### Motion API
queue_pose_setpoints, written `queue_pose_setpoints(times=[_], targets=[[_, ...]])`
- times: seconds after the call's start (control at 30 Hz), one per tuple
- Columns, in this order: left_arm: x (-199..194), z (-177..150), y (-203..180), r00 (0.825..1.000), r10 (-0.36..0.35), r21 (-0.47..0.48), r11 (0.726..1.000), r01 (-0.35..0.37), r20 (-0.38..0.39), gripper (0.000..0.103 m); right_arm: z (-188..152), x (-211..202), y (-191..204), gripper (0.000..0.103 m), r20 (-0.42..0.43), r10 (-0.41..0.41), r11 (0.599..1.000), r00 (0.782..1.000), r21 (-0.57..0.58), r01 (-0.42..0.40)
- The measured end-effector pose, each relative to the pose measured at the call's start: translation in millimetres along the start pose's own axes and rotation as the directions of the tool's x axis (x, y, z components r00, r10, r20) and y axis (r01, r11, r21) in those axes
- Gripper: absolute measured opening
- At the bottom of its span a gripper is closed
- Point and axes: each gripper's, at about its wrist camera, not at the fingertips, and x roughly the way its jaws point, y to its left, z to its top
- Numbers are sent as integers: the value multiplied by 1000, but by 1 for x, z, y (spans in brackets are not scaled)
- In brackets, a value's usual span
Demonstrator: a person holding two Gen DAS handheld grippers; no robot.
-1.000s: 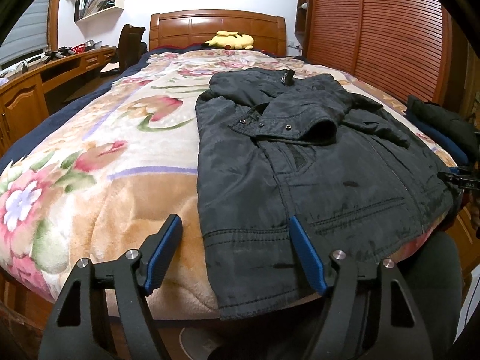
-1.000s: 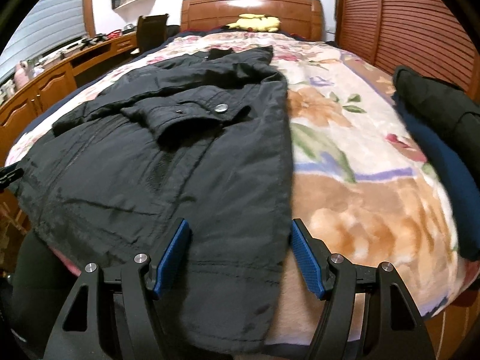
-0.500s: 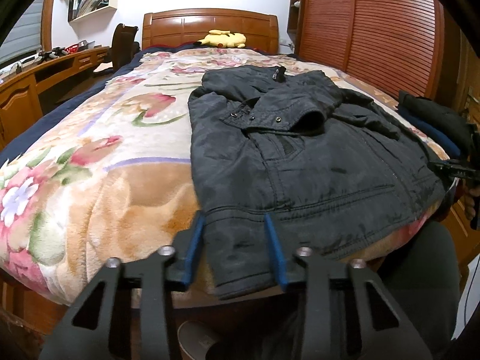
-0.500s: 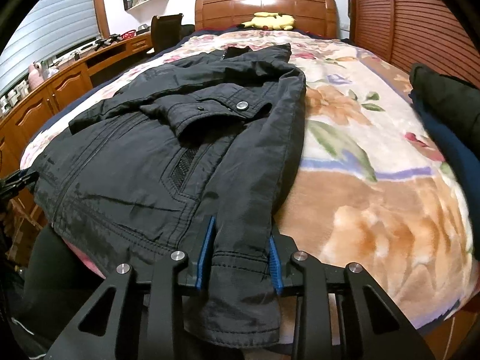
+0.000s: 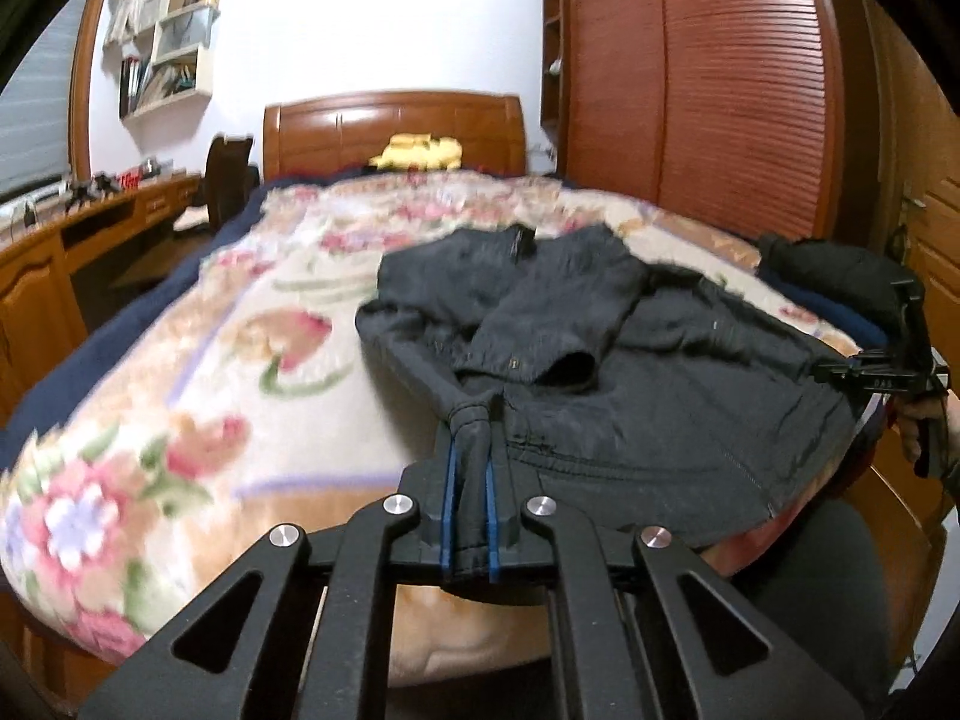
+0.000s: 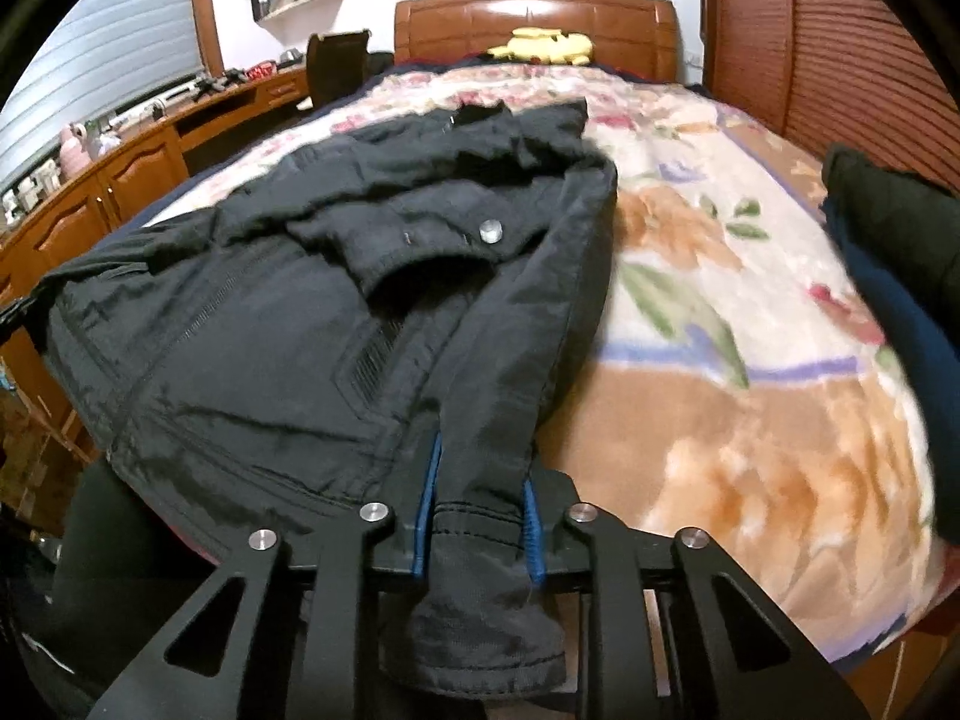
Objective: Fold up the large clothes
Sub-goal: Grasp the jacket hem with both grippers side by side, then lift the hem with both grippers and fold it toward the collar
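Black jacket [image 5: 630, 360] spread mid-frame on floral blanket [image 5: 180, 372], one hem corner pinched in left gripper [image 5: 474, 456] at bottom centre, opposite corner clamped in right gripper [image 6: 480, 480], both jaws just closed.

The left gripper [image 5: 474, 468] was a matte black frame of angular linkage arms with triangular cut-outs, joined by four round silver screws, and its two fingers carried blue pads [image 5: 447, 492]. The right gripper [image 6: 480, 480] was built alike: black arms, four silver screws, blue pads [image 6: 427, 504]. A hand [image 5: 927, 420] showed at the left wrist view's right edge, behind black gripper parts.
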Motion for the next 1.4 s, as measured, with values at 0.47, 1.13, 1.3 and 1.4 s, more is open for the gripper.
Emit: queue_pose_setpoints(times=[0.47, 1.13, 1.3, 1.4], targets=[[-60, 71, 2, 984, 13, 53, 998, -22, 177, 7, 58, -104, 16, 12, 300, 19, 1000, 954, 8, -22], [-142, 130, 8, 929, 34, 74, 995, -66, 369, 7, 50, -225, 38, 8, 471, 73, 993, 879, -115, -21], [-128, 141, 17, 935, 43, 52, 996, -65, 353, 7, 53, -219, 30, 8, 490, 70, 995, 869, -101, -24], [-99, 143, 22, 947, 74, 48, 994, -94, 312, 7, 65, -192, 23, 8, 458, 57, 997, 887, -73, -26]])
